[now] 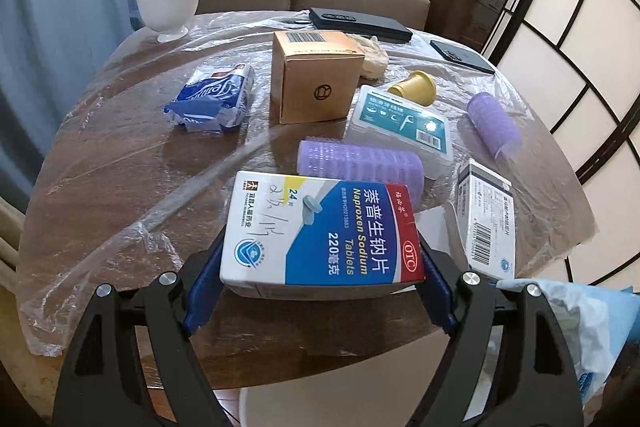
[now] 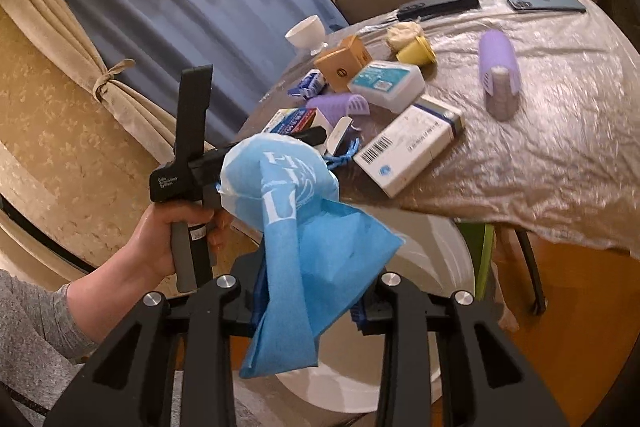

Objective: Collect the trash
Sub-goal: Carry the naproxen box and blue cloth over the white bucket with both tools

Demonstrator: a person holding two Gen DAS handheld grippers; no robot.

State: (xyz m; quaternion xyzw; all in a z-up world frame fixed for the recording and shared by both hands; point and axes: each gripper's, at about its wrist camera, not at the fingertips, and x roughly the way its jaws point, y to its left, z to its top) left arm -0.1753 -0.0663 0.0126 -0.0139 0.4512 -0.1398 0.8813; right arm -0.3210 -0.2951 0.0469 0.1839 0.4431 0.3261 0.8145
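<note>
Trash item, a Naproxen tablet box (image 1: 320, 235), is clamped across its width in the left tongs (image 1: 320, 267) above the counter (image 1: 120, 167) edge, while the right tongs (image 2: 308, 307), closed on the blue bag (image 2: 296, 227), hold it nearby, evidently to receive the box.

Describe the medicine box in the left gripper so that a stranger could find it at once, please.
Start at the round wooden table under clear plastic film. At its near edge the left gripper clamps a flat medicine box by its two sides. Unlike the plain white box with the barcode beside it, this one has a blue front reading "Naproxen Sodium Tablets" and a red OTC mark.
</note>
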